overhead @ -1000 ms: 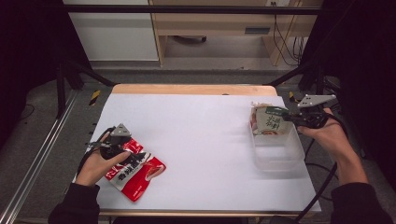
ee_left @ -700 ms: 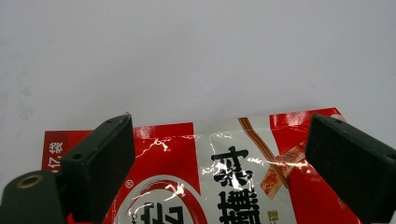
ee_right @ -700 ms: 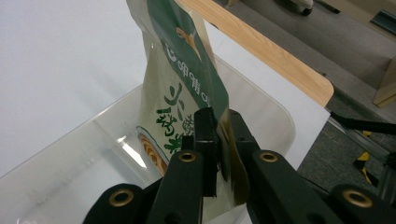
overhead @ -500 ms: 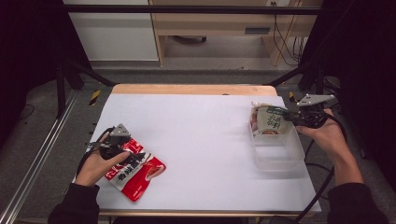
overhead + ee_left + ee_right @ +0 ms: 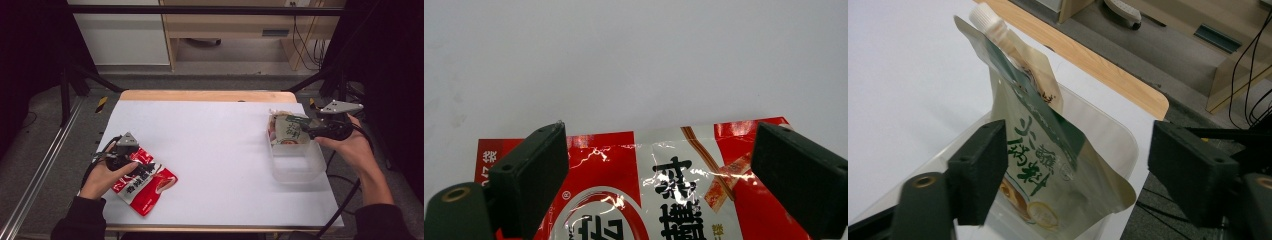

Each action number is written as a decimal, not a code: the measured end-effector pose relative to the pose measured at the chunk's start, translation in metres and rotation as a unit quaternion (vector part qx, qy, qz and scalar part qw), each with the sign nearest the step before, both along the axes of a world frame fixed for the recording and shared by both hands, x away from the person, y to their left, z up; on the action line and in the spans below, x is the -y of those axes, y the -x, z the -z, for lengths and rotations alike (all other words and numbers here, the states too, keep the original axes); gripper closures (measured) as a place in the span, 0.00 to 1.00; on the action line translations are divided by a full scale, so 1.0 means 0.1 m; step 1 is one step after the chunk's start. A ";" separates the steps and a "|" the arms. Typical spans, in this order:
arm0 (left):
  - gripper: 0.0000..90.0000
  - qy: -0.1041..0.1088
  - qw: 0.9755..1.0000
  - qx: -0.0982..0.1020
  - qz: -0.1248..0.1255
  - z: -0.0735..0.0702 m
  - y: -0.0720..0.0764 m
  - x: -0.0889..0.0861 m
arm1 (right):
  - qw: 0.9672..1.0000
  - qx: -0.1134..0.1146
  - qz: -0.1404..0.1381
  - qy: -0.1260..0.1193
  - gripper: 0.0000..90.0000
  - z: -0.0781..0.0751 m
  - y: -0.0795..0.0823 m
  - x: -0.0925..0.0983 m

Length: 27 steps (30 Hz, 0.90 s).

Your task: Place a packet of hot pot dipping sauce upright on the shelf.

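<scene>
The pouch [image 5: 1048, 165], a pale spouted bag with green lettering, stands just ahead of the right gripper [image 5: 1073, 170], between its two jaws but touched by neither. Those jaws have just been opening and now stand wide, with a gap on each side of the bag, so the grip looks to be let go. The pouch leans in the far end of the clear tub [image 5: 1108, 135], its foot down in the tub and its white cap pointing up and away from the tool. Its long axis thus runs from the jaws outward and upward, roughly along the line the gripper looks. In the high view the right gripper [image 5: 311, 131] sits at the tub's [image 5: 295, 167] right wall, and the pouch [image 5: 286, 131] lies directly to its left, very near. My judgement is that the next move is a plain pull-back along that same line, clear of the bag.

Farther off, across the table [image 5: 220, 130], the left gripper [image 5: 131, 159] rests over the red packet [image 5: 145, 182]. Its jaws stand well apart in the left gripper view, straddling the red packet's [image 5: 684, 185] top edge without pinching it. The packet lies flat under and beyond the tool, its length running away from the hand. The left hand is the nearer one to it; the right is well apart from it.
</scene>
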State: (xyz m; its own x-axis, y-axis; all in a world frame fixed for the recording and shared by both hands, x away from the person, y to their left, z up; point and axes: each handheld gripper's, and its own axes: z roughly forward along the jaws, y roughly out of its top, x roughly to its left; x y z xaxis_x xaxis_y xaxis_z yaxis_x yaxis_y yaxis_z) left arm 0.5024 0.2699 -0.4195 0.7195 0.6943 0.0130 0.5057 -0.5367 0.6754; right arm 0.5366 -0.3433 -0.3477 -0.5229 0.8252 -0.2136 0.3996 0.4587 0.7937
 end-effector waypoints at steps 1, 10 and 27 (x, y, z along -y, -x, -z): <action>0.10 0.002 1.000 0.001 0.001 0.00 0.00 0.00 | 1.000 0.004 0.001 0.000 0.24 -0.02 0.02 -0.02; 0.10 0.003 1.000 0.008 -0.002 -0.02 0.03 0.00 | 0.998 0.055 -0.007 -0.008 0.16 -0.25 0.26 -0.24; 0.09 -0.001 1.000 0.020 -0.014 -0.04 0.05 -0.05 | 0.996 0.077 -0.032 -0.018 0.12 -0.37 0.47 -0.65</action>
State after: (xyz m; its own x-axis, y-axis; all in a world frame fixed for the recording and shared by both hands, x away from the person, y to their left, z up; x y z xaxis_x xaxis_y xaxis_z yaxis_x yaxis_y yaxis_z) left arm 0.4971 0.2753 -0.4154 0.6986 0.7142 0.0428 0.4939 -0.5247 0.6934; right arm 0.4896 -0.2781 -0.3105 -0.5381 0.7999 -0.2656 0.2424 0.4487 0.8602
